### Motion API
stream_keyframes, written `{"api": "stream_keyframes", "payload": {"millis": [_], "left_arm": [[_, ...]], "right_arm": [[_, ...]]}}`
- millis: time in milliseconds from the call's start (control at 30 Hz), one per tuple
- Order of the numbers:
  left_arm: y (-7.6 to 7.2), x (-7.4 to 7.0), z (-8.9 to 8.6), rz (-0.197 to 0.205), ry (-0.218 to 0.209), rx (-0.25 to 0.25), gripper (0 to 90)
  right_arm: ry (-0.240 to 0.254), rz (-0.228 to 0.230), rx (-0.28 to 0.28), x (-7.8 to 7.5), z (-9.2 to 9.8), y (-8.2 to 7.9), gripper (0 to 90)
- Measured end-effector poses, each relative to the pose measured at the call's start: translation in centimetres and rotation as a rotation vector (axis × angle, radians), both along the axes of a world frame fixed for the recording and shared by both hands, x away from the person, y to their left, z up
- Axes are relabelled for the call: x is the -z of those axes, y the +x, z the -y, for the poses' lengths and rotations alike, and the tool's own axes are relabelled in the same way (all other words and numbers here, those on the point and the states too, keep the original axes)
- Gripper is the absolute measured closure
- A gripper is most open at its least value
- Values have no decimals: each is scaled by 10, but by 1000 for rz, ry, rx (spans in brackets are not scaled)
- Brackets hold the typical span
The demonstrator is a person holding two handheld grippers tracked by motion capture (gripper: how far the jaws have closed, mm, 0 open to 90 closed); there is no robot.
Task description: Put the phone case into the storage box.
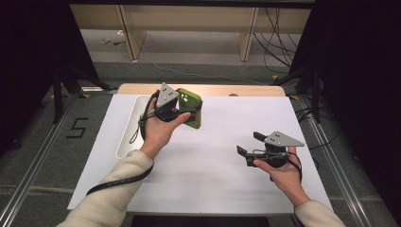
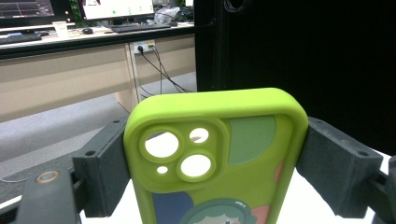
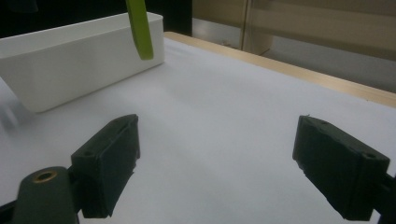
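Observation:
A lime-green phone case (image 2: 215, 154) with camera cut-outs and a cartoon print is held upright above the table, and my left gripper (image 2: 215, 161) is shut on its two long sides. In the high view the case (image 1: 190, 98) hangs over the far left part of the white mat, just right of the tray, with the left gripper (image 1: 185, 109) around it. My right gripper (image 1: 248, 144) hovers over the right part of the mat, open, with nothing between its pads (image 3: 112, 163). From the right gripper view the case's edge (image 3: 140, 28) appears up near the tray.
A white rectangular tray (image 1: 128, 130) lies along the left edge of the white mat (image 1: 213, 165); its wall (image 3: 70, 65) rises ahead in the right gripper view. The wooden table edge (image 1: 213, 89) runs along the far side. Desks, monitors and cables stand beyond the table.

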State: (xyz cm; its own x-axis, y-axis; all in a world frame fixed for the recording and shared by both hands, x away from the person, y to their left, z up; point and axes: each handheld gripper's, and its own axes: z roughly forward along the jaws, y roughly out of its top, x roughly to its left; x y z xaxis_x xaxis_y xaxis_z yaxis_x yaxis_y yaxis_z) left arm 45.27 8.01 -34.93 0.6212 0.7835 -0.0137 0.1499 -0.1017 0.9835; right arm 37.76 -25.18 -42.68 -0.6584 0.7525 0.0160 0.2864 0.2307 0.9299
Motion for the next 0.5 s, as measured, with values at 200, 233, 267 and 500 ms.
{"api": "stream_keyframes", "payload": {"millis": [200, 233, 267, 500], "left_arm": [[2, -1, -4, 0, -1, -11, 162], [2, -2, -5, -1, -3, -14, 162], [2, -2, -6, -1, -3, -16, 162], [4, -4, -12, -3, -8, -32, 163]], "right_arm": [[3, 3, 0, 0, 0, 0, 158], [3, 3, 1, 0, 0, 0, 158], [3, 2, 1, 0, 0, 0, 158], [5, 3, 0, 0, 0, 0, 159]]}}
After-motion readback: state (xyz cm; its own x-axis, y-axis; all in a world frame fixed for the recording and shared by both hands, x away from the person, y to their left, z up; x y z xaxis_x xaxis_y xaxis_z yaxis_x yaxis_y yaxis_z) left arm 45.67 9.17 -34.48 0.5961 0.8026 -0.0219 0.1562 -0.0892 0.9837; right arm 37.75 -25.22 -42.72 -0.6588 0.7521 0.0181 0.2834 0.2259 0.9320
